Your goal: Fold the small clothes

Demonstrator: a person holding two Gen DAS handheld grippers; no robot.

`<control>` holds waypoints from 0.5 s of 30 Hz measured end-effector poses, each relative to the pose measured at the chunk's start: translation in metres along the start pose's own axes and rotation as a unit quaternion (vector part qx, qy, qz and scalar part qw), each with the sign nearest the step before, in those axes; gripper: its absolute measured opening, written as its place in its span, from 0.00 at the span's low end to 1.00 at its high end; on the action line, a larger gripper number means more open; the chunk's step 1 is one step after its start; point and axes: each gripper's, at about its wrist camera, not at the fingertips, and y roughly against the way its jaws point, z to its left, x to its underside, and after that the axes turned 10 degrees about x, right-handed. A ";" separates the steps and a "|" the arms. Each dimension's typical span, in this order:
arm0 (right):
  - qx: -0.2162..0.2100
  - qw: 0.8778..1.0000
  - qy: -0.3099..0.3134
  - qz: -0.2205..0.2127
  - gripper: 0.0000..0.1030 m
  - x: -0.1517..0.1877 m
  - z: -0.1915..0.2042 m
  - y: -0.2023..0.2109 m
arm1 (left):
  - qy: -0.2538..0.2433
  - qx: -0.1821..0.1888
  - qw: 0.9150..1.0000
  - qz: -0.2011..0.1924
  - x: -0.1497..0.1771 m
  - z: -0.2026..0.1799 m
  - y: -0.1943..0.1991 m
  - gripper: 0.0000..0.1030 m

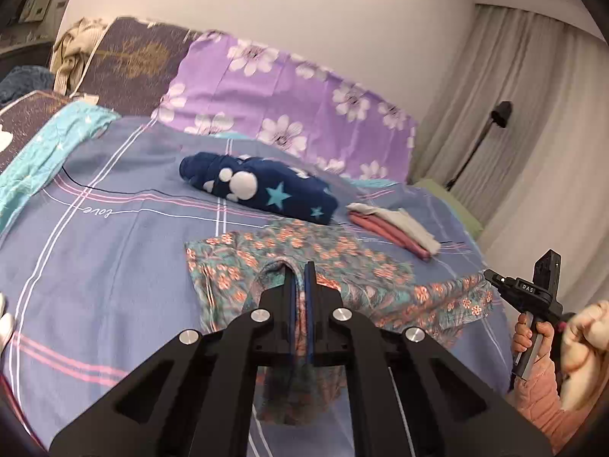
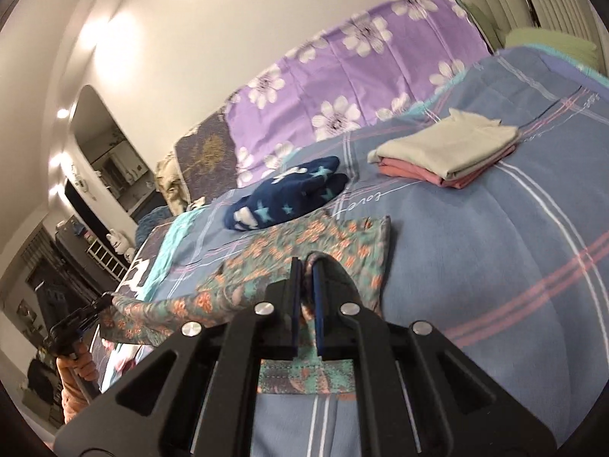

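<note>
A teal floral garment (image 1: pixel 304 255) lies on the blue striped bedsheet (image 1: pixel 114 236), its near edge lifted. My left gripper (image 1: pixel 298 266) is shut on a fold of its near edge. My right gripper (image 2: pixel 307 262) is shut on another part of the same floral garment (image 2: pixel 304 240). The right gripper also shows at the right edge of the left wrist view (image 1: pixel 491 276), and the left gripper shows at the left of the right wrist view (image 2: pixel 104 299), both pinching the cloth's raised edge.
A rolled navy star-print fleece (image 1: pixel 262 186) lies behind the garment. A folded stack of pink and beige clothes (image 1: pixel 392 228) sits to the right. Purple flowered pillows (image 1: pixel 297 103) line the wall. A lamp stand (image 1: pixel 479 141) and curtains are at right.
</note>
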 end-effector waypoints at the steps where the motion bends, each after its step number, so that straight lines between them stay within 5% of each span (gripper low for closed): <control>1: 0.003 1.000 -0.004 0.008 0.05 -0.004 -0.002 -0.014 | 0.002 -0.004 1.000 0.004 -0.002 0.004 -0.008 0.04; 9: 0.059 0.995 0.009 0.080 0.05 0.001 -0.018 -0.119 | 0.043 -0.065 0.994 0.076 0.014 0.084 -0.114 0.04; 15: 0.059 0.993 0.010 0.099 0.08 0.012 -0.031 -0.132 | 0.087 -0.050 0.992 0.081 0.028 0.112 -0.125 0.05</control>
